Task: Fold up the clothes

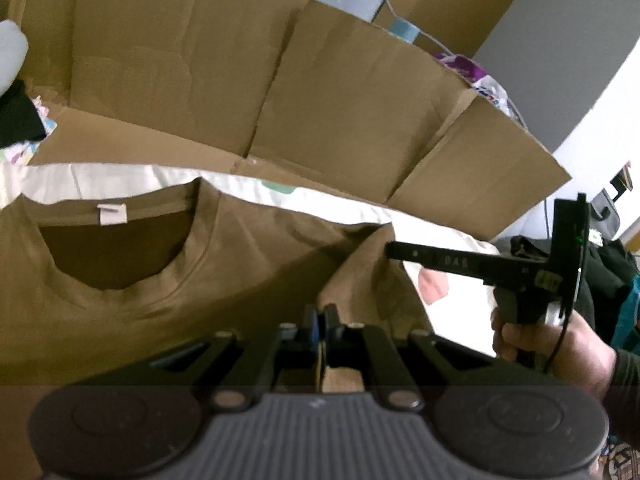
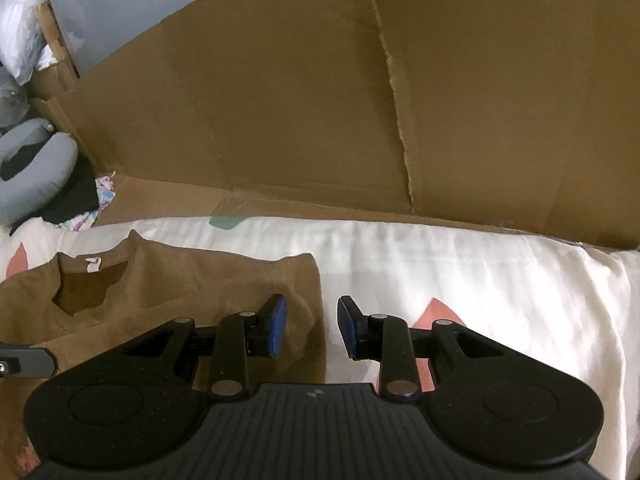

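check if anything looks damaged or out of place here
The tall brown cardboard sheet standing behind the bed has a ragged vertical tear. The olive-brown cotton t-shirt lies rumpled, its sleeve bunched rather than flat on the white bedsheet.

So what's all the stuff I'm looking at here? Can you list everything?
T-shirt: one, olive brown, spread on the sheet, neck opening facing up.
Neck label: one, white, inside the collar.
Bed sheet: one, white with pink and green shapes, under the shirt.
Cardboard: large brown flattened sheets, standing behind the sheet.
Neck pillow: one, grey, far left in the right wrist view.
Dark clothes: black pile beside the pillow.
Left gripper: black, blue pads, shut over the shirt; whether it pinches cloth is unclear.
Right gripper: black, blue pads, open above the shirt's edge, nothing between.
Hand: one, holding the right gripper's handle.
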`<state>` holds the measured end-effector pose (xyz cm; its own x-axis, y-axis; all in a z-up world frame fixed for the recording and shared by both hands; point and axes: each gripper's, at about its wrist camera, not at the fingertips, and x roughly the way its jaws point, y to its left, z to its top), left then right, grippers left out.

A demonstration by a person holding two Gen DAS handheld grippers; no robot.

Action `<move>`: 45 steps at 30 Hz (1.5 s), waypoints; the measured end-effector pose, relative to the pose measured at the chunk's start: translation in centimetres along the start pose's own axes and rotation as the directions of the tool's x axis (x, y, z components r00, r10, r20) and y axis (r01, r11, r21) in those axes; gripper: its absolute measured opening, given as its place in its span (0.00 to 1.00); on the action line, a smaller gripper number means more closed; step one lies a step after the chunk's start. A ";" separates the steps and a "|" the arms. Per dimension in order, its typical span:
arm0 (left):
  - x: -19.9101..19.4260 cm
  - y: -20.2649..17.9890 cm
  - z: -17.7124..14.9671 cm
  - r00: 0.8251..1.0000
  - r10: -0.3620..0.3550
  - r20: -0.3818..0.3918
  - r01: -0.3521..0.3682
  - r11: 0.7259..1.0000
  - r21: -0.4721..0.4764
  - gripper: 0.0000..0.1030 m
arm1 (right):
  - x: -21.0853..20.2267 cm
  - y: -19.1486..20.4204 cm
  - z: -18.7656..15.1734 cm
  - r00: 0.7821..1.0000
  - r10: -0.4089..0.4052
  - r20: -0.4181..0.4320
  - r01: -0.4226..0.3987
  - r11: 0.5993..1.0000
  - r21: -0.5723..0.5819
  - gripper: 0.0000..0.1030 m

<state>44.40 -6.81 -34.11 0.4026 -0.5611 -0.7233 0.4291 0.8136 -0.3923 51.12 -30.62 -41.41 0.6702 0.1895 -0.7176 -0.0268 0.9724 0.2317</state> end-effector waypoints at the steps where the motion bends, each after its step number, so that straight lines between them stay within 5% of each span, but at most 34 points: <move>1: 0.2 0.2 -0.1 1.000 0.002 -0.003 -0.002 1.000 -0.005 0.03 | 0.3 0.0 0.1 1.000 0.000 -0.004 0.000 1.000 -0.003 0.34; 10: 1.7 2.2 -0.7 0.999 0.034 -0.032 -0.036 0.998 -0.051 0.03 | 3.5 0.2 0.8 0.997 0.000 -0.073 -0.003 0.999 -0.040 0.33; 14: 2.1 2.4 -0.7 0.998 0.040 -0.039 -0.042 0.998 -0.054 0.02 | 4.1 1.0 1.1 0.995 -0.025 -0.095 0.013 0.993 -0.119 0.14; 22: 3.3 2.4 -0.9 0.991 0.127 -0.040 -0.129 0.990 -0.052 0.02 | 4.9 1.8 1.3 0.991 -0.097 -0.091 0.079 0.980 -0.183 0.10; 28: 4.5 3.4 -1.7 0.990 0.133 -0.051 -0.137 0.987 -0.080 0.03 | 4.8 1.6 1.9 0.987 -0.105 -0.119 0.084 0.981 -0.173 0.15; 31: 4.2 3.7 -1.5 0.990 0.129 -0.063 -0.134 0.987 -0.094 0.08 | 3.6 1.3 1.8 0.990 -0.086 -0.115 0.067 0.985 -0.157 0.28; 35: 2.9 3.1 -1.2 0.988 0.147 -0.048 -0.150 0.985 -0.080 0.24 | 0.9 0.7 1.3 0.996 -0.036 -0.084 0.023 0.988 -0.155 0.40; 45: 2.4 2.0 -2.1 0.990 0.112 -0.082 -0.121 0.986 -0.115 0.32 | -4.0 1.0 -2.3 0.996 -0.002 -0.089 -0.015 0.982 -0.190 0.40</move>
<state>44.56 -6.22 -37.81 0.3809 -0.4518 -0.8068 0.2816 0.8877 -0.3642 46.75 -30.14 -39.82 0.6016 0.1985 -0.7737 -0.1770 0.9777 0.1132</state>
